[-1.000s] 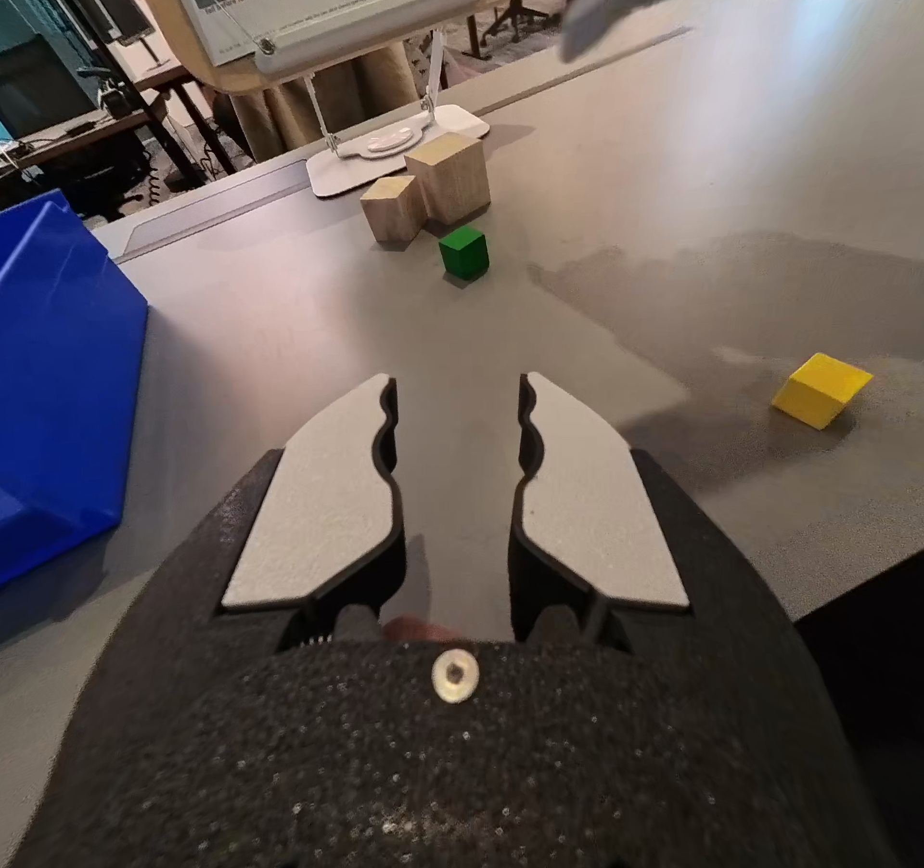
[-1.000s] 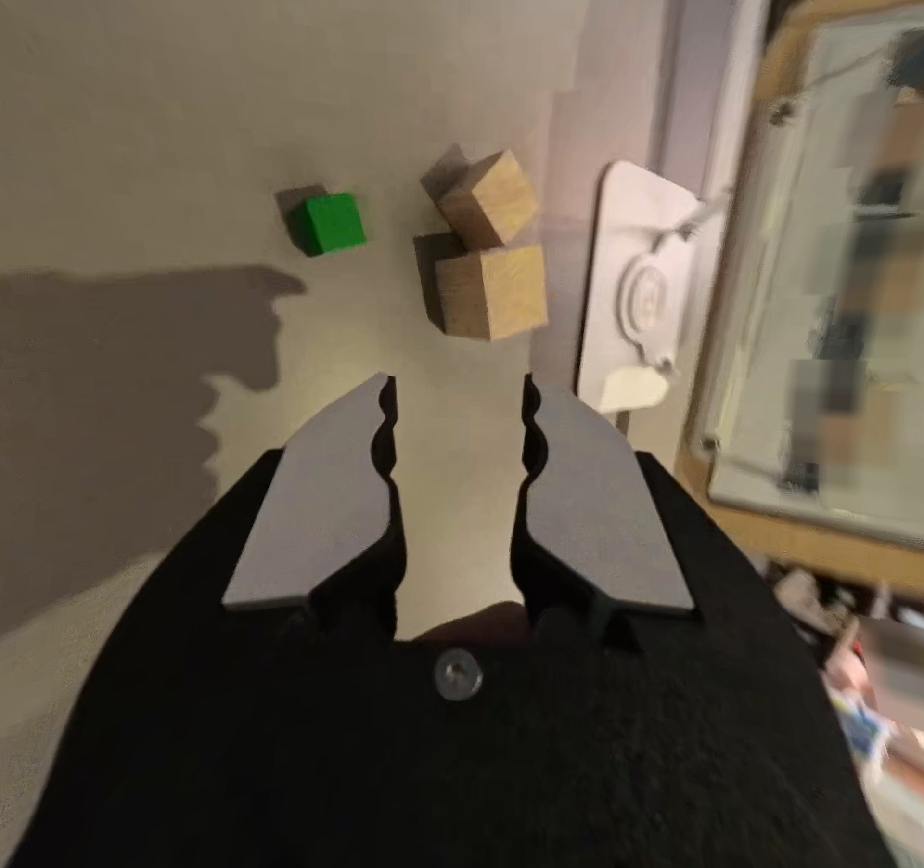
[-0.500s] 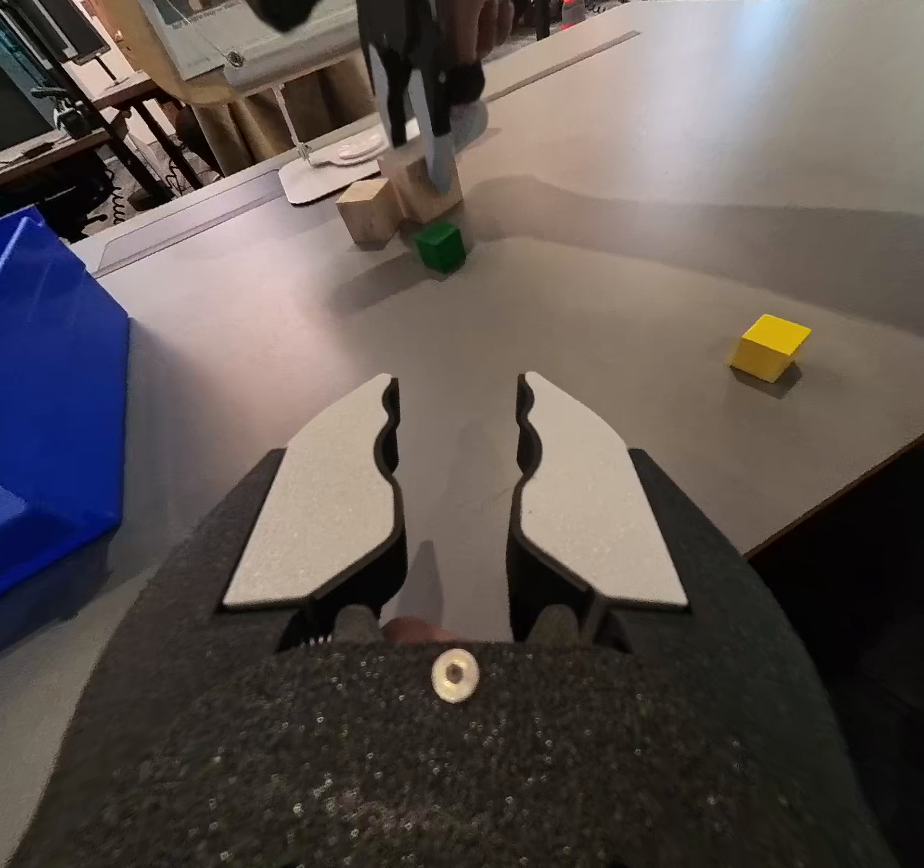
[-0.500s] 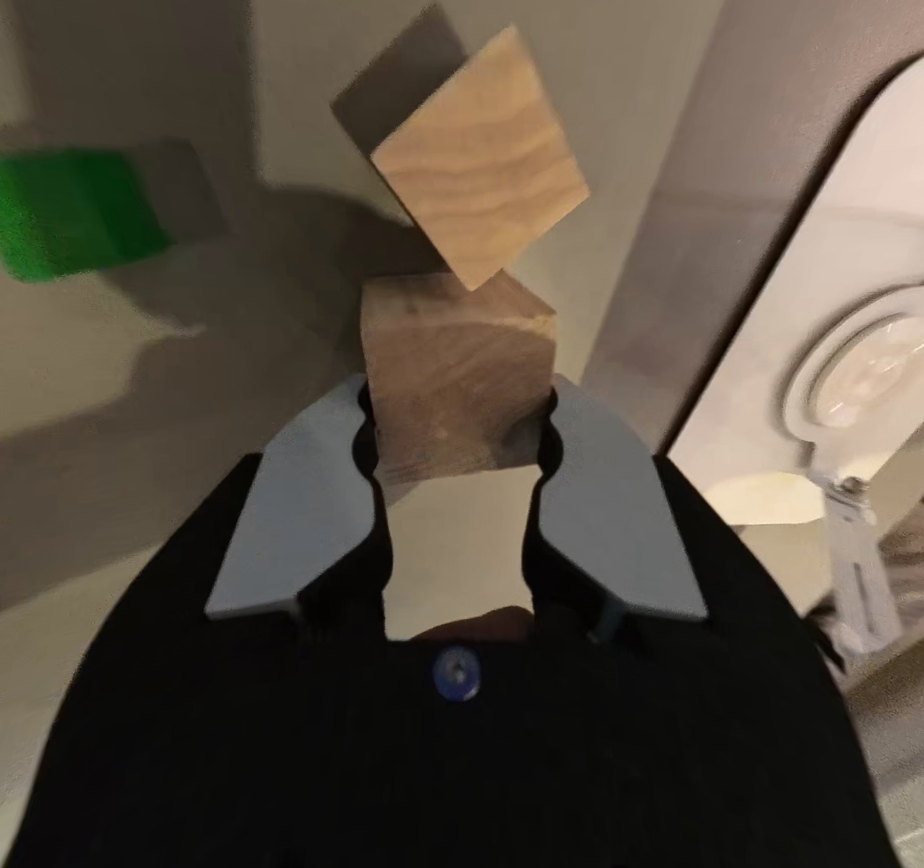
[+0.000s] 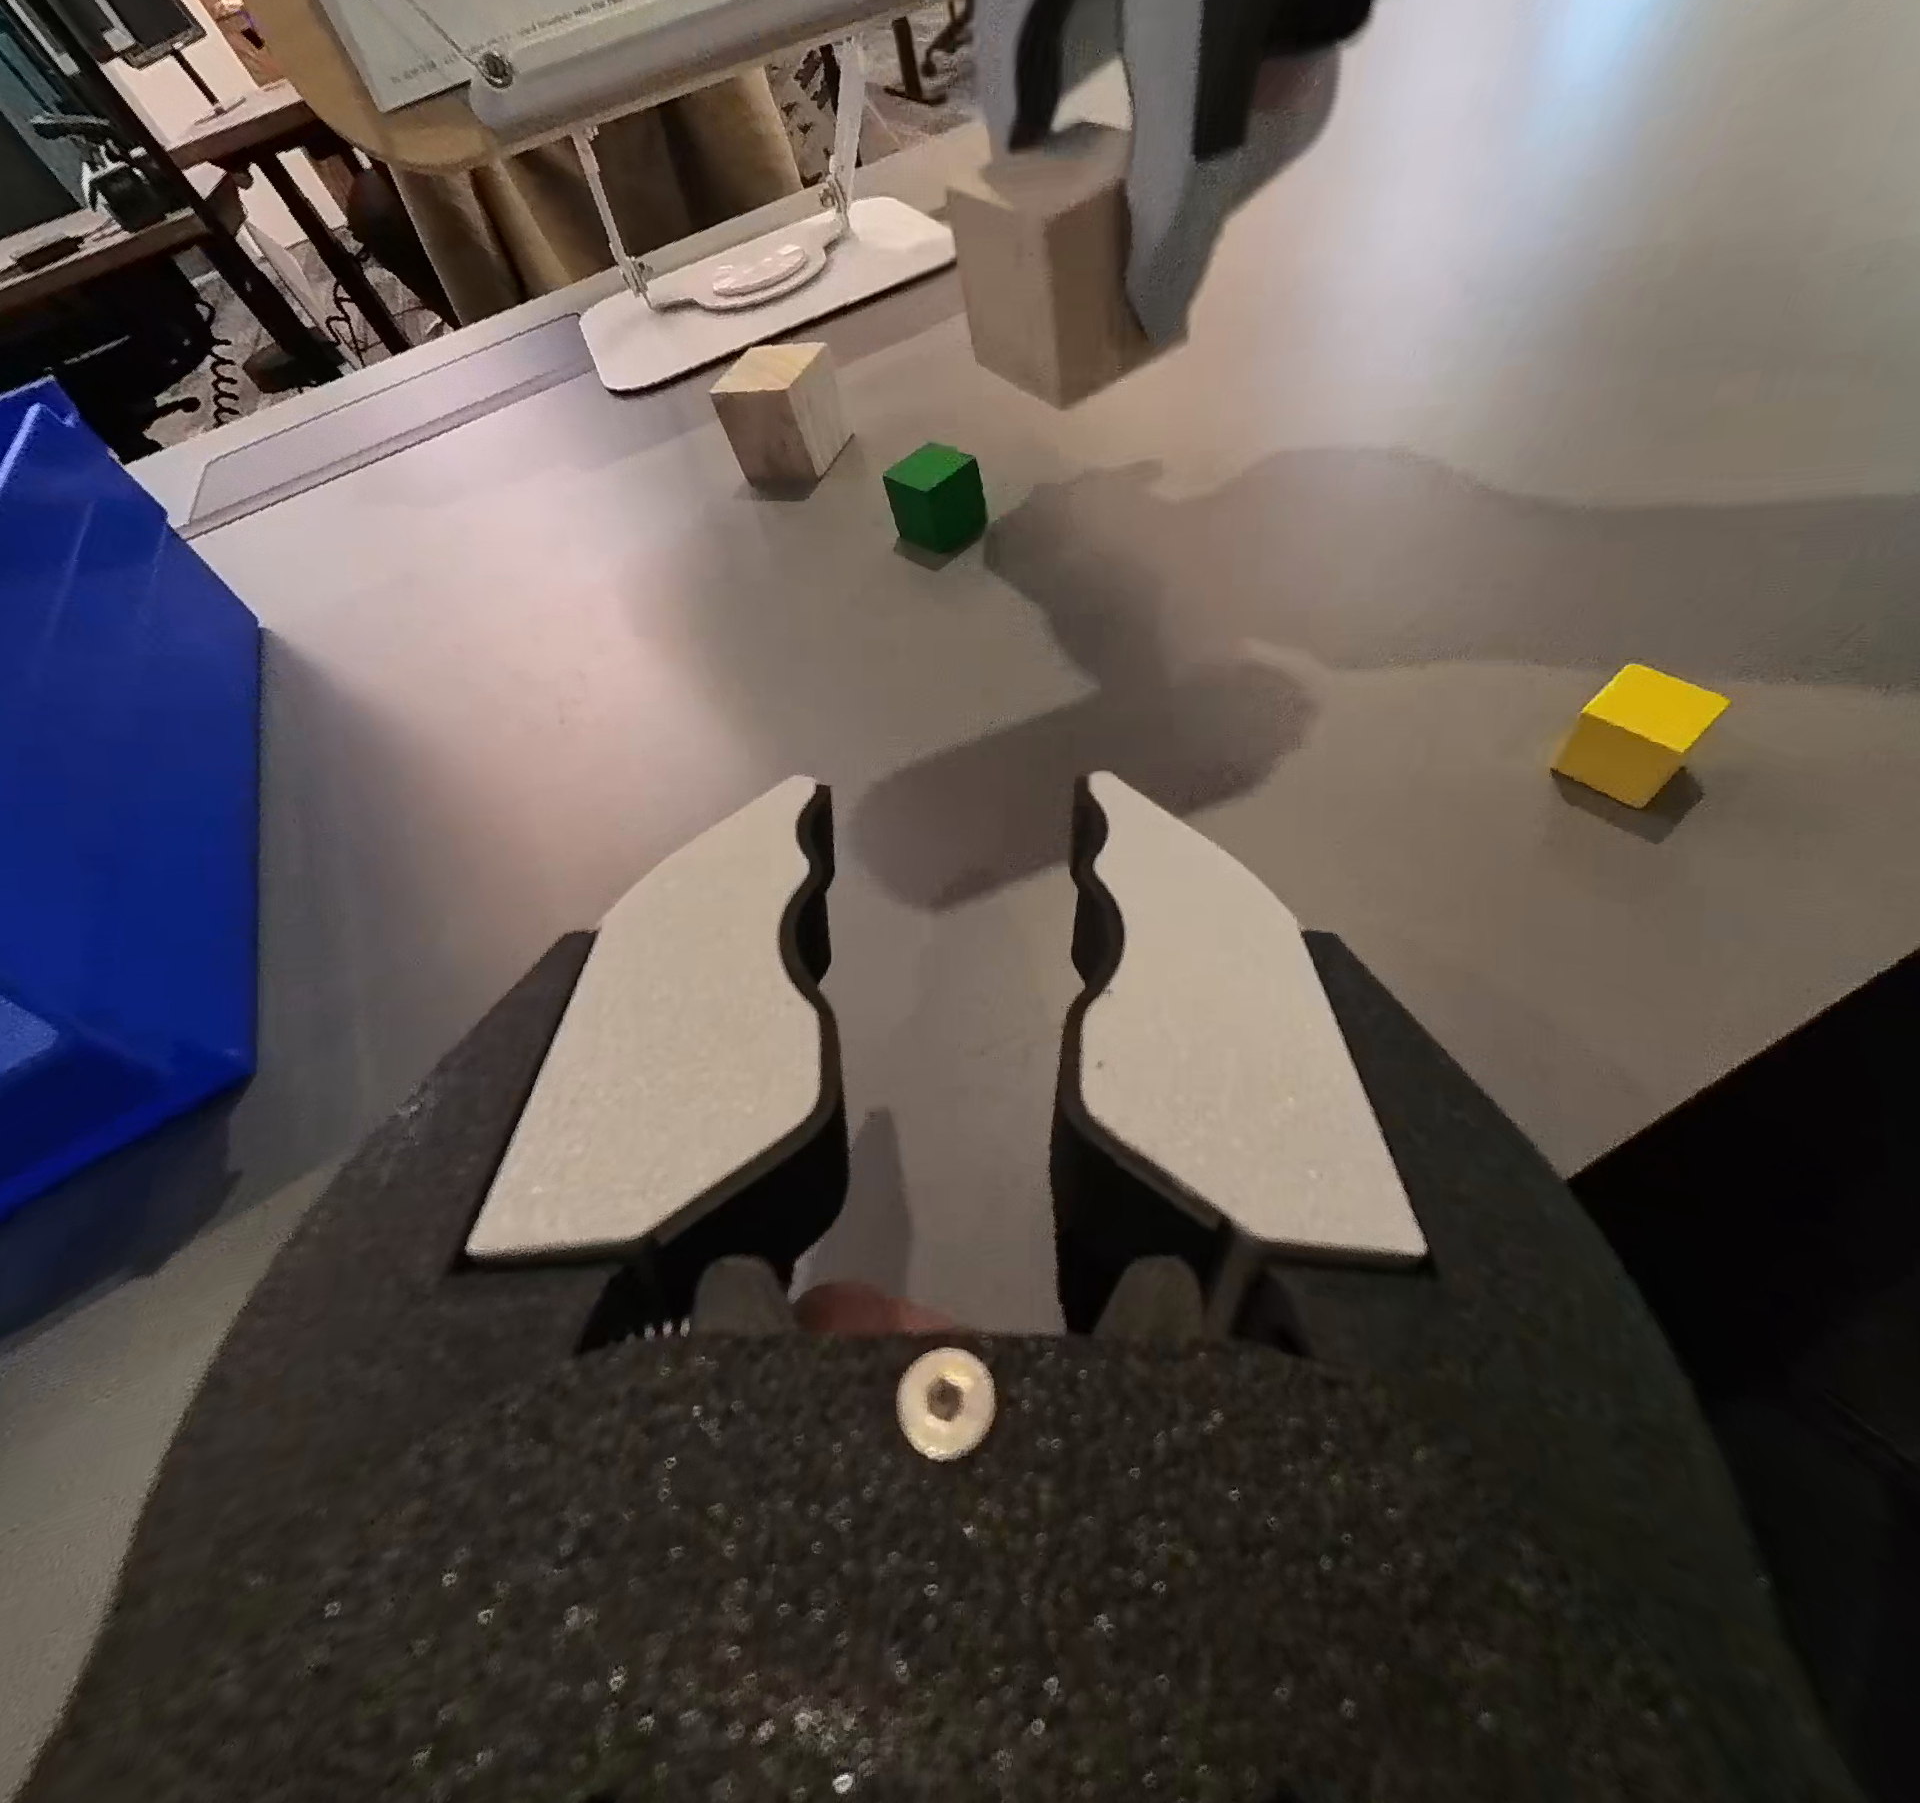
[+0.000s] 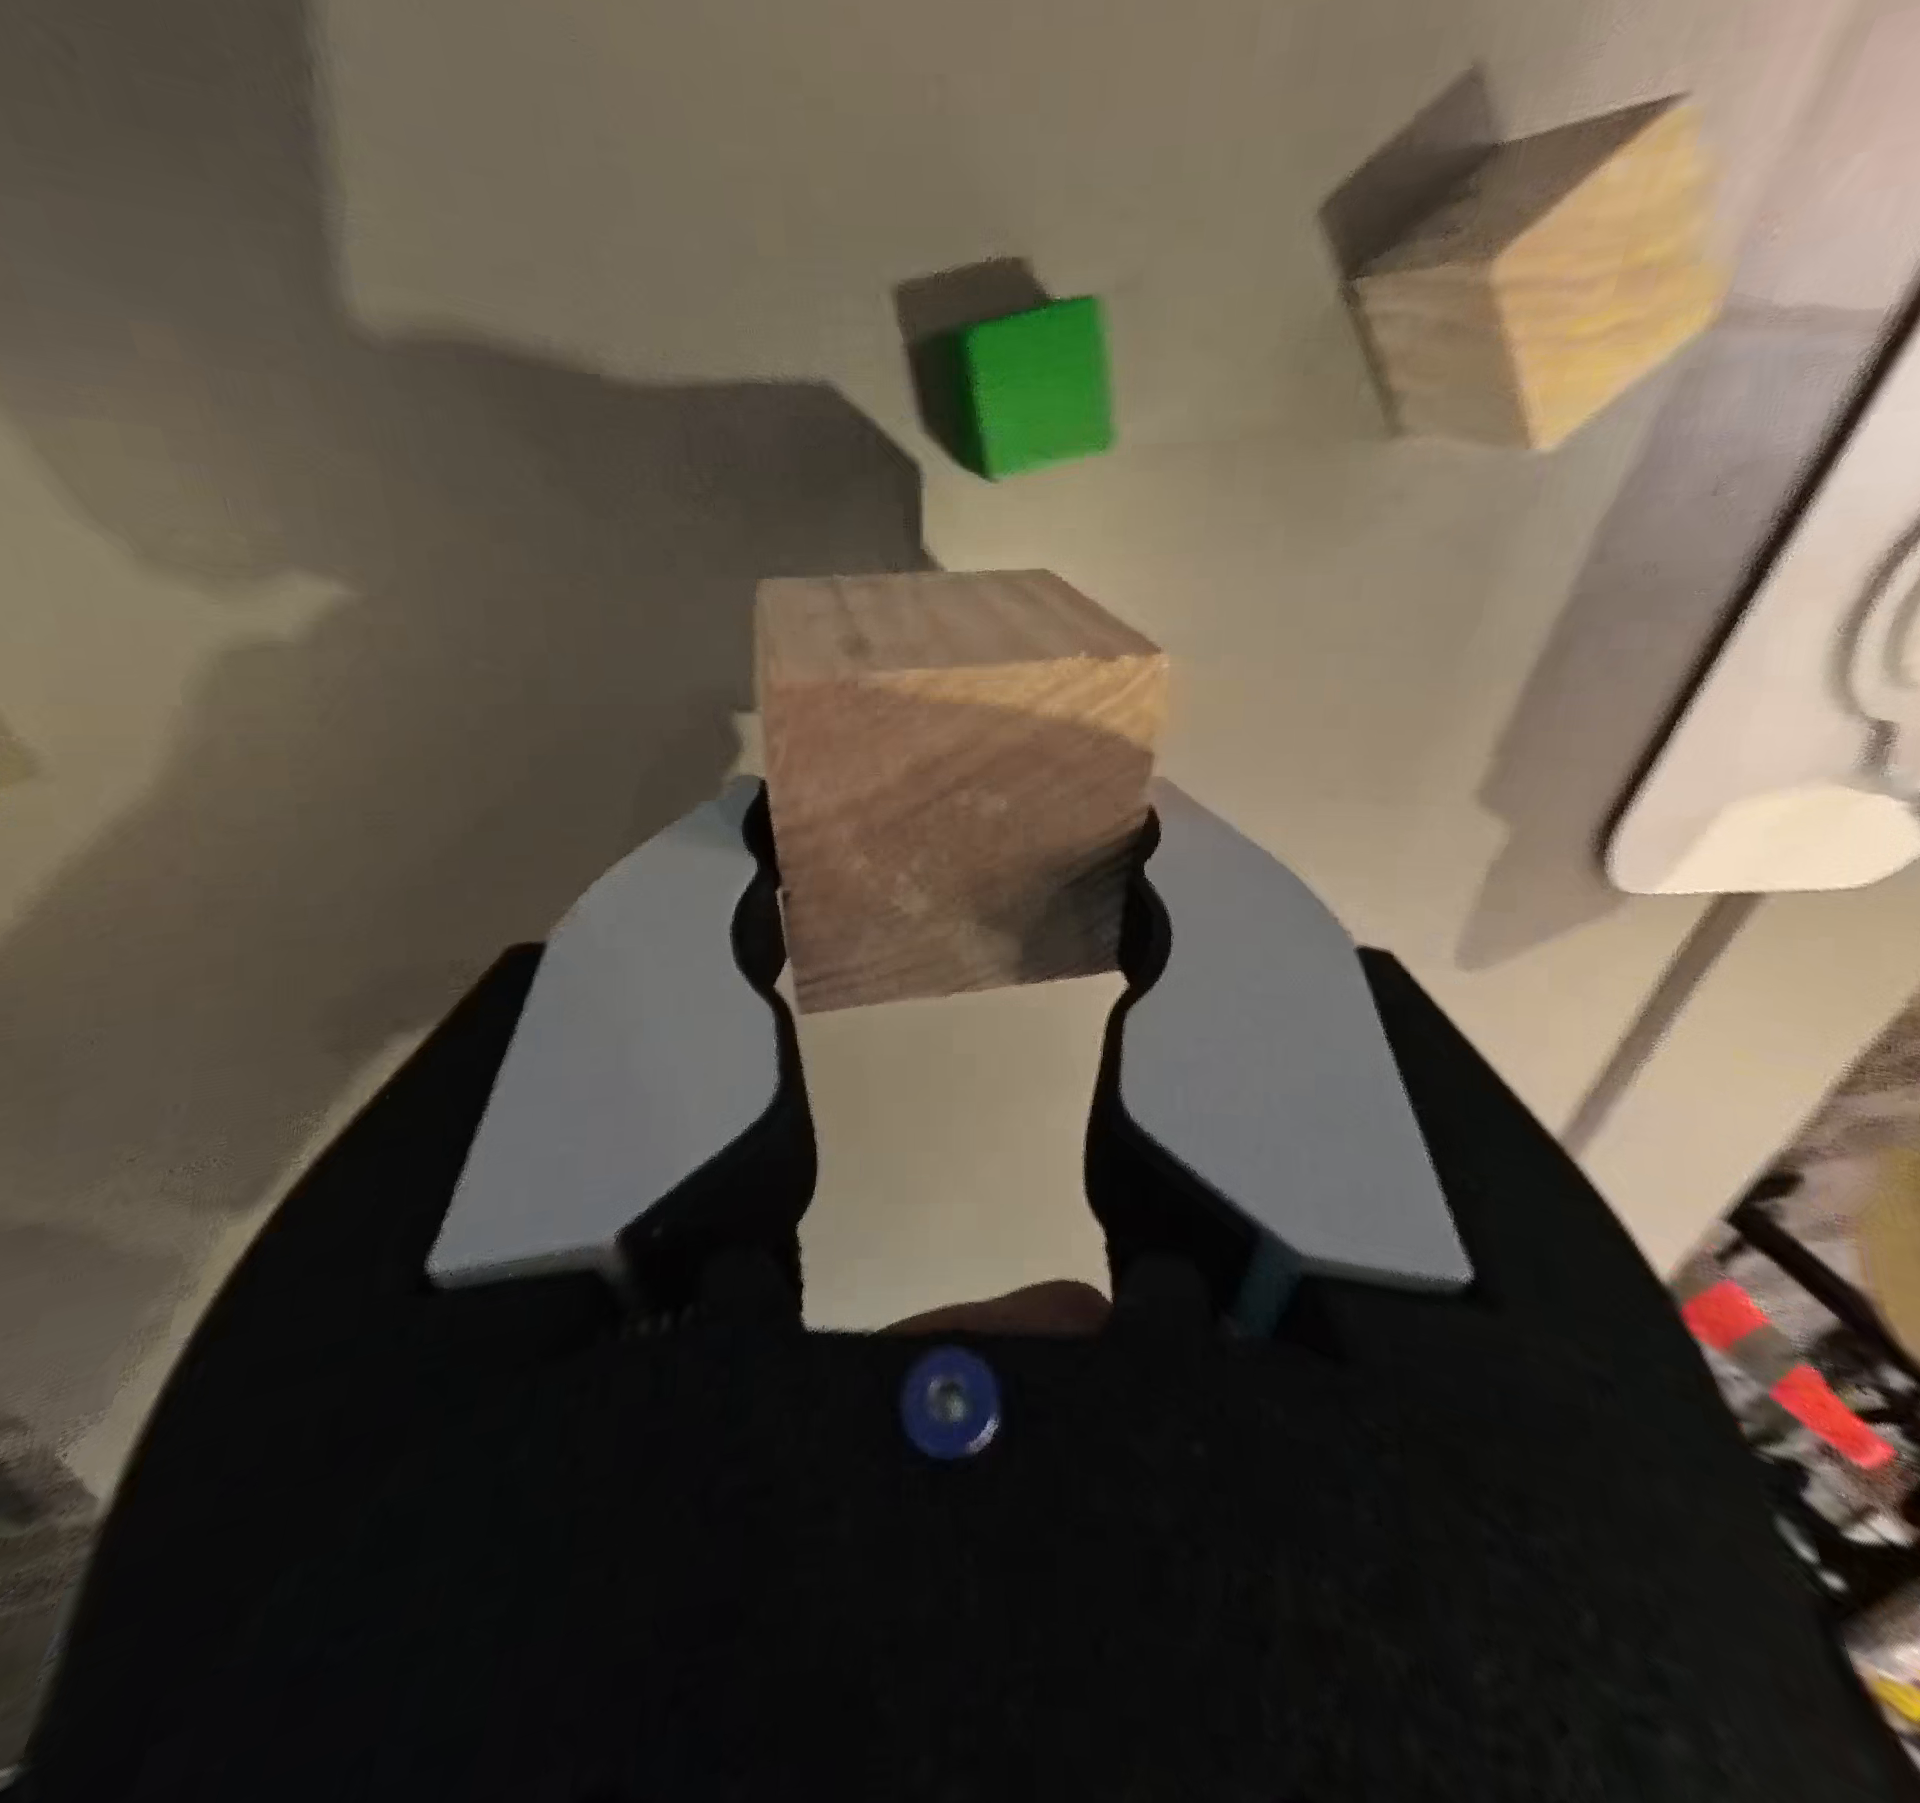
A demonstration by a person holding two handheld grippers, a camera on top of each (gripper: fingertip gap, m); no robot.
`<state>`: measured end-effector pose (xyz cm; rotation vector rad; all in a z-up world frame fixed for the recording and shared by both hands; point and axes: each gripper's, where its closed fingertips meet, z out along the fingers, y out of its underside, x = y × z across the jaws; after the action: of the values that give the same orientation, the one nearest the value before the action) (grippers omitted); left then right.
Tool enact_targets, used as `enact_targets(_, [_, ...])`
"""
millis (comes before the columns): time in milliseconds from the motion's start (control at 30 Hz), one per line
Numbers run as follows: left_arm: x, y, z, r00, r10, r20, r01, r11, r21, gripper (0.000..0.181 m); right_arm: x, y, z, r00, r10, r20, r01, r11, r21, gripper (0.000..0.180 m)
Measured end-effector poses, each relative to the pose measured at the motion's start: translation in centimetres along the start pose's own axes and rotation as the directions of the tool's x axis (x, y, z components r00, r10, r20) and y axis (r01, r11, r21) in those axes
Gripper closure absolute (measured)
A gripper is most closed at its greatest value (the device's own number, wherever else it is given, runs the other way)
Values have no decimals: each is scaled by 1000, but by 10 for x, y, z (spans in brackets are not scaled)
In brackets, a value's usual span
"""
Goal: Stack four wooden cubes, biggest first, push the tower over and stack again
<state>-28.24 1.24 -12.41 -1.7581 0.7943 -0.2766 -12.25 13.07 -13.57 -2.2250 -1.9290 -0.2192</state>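
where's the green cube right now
The green cube sits on the grey table, just right of the smaller plain wooden cube in the left wrist view, below the big wooden cube that the right gripper holds aloft.

Right gripper (image 6: 951,818) clamped, left gripper (image 5: 951,834) parted

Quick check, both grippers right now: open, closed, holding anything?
Left gripper: open, holding nothing.
Right gripper: closed on the big plain wooden cube, lifted off the table.

Two plain wooden cubes (image 5: 1044,297) (image 5: 784,410), one green cube (image 5: 933,510), one yellow cube (image 5: 1636,735).
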Motion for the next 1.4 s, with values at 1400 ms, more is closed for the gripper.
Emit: enact_targets(1400, [-51,-72,233,843,175,-508,-346,901,-263,133,-176,85,-20,752,632,-186,-406,666,626,123])
